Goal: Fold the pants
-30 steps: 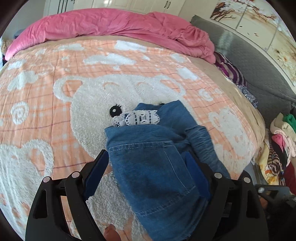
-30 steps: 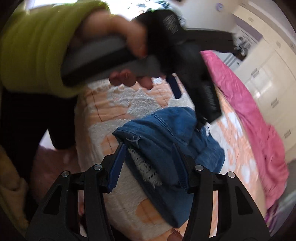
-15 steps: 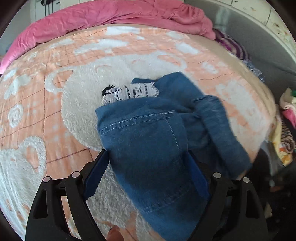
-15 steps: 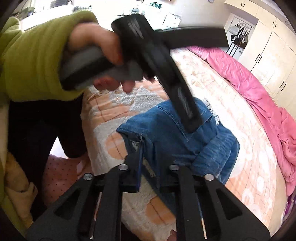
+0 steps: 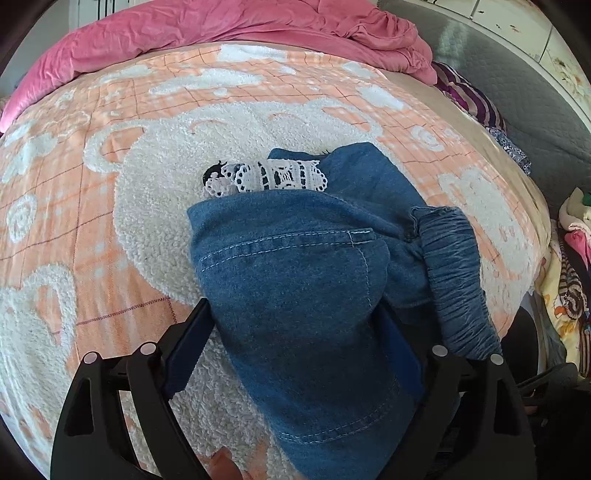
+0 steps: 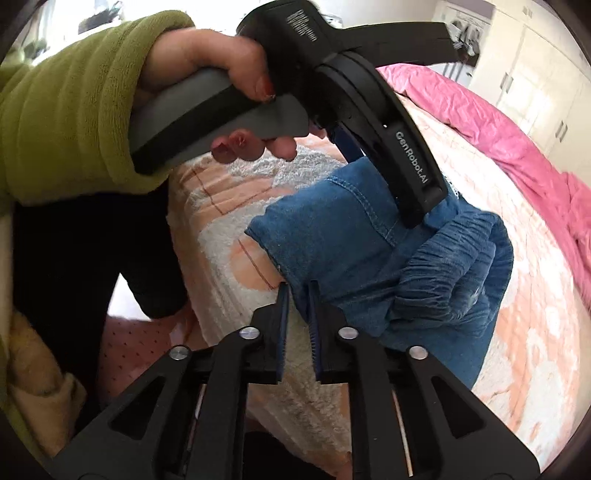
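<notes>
My right gripper (image 6: 295,295) has its 2 fingers (image 6: 282,306) drawn close together, pinching the near lower edge of the denim pants (image 6: 332,236) — a thin fold of blue cloth sits between the blue pads. My left gripper (image 5: 295,332) is spread wide, its fingers (image 5: 188,343) on either side of the denim pants (image 5: 295,280); the cloth drapes over the gap and hides the right finger in part, and I see no squeeze on it. In the right wrist view the left gripper's black body (image 6: 369,110) lies over the top of the pants, held by a hand (image 6: 221,81) in an olive-green sleeve (image 6: 70,107).

The pants lie bunched on the bed near its front edge, back pocket stitching up, with the gathered elastic waistband (image 5: 454,280) off to the right and a strip of white lace trim (image 5: 277,175) peeking out at the far side. Under them is a peach blanket with a white fleecy bear (image 5: 166,206) — and beyond it, along the far side of the bed, a rumpled pink duvet (image 5: 240,29).
</notes>
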`<control>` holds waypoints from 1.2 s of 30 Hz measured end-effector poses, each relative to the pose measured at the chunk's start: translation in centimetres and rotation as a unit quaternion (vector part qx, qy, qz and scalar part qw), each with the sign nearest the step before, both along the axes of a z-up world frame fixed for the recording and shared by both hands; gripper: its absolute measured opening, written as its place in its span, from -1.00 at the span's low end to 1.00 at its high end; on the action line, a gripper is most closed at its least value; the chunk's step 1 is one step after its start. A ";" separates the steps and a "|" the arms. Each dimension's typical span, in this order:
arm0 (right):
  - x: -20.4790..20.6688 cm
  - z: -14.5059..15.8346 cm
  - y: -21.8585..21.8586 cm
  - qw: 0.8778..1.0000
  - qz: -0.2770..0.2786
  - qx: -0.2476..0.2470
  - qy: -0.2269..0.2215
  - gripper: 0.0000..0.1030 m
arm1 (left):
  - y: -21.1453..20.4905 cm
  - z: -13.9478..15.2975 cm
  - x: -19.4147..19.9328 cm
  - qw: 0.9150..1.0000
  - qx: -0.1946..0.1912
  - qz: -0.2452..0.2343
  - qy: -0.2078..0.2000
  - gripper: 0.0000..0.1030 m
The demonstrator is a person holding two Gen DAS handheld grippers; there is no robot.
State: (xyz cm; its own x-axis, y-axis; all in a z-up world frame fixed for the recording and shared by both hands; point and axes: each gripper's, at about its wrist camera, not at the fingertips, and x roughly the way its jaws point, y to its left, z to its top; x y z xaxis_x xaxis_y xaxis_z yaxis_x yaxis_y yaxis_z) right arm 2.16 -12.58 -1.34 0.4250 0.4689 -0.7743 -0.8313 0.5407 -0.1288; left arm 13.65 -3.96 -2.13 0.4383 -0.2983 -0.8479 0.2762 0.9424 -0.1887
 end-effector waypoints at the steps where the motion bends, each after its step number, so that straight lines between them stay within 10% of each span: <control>1: -0.1 0.3 -0.2 1.000 -0.003 0.007 0.004 -0.71 | 0.0 0.0 0.0 1.000 0.000 0.000 0.000 0.69; 12: -1.5 5.1 -1.6 0.997 -0.016 0.077 -0.001 -0.10 | -0.1 1.6 -1.2 1.000 0.010 -0.001 -0.028 0.67; 19: 3.1 8.2 -7.0 0.973 -0.167 0.161 0.012 0.18 | 2.3 5.0 -2.6 0.995 -0.025 0.041 -0.087 0.67; 25: 10.4 5.6 -11.6 0.938 -0.301 0.149 0.088 0.18 | 4.0 2.3 -1.9 0.994 -0.048 0.087 -0.037 0.67; 36: 16.0 -1.9 -11.3 0.916 -0.294 0.166 0.217 0.03 | 3.2 -1.1 -1.8 0.994 -0.050 0.099 -0.004 0.73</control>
State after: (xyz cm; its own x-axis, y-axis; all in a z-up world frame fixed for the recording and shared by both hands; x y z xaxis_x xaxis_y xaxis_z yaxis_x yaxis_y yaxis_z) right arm 18.20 -23.92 -3.19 0.3649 0.4983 -0.7864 -0.3183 0.8606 0.3976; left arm 11.81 -0.79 -3.25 0.5033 -0.2875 -0.8149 0.0887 0.9552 -0.2822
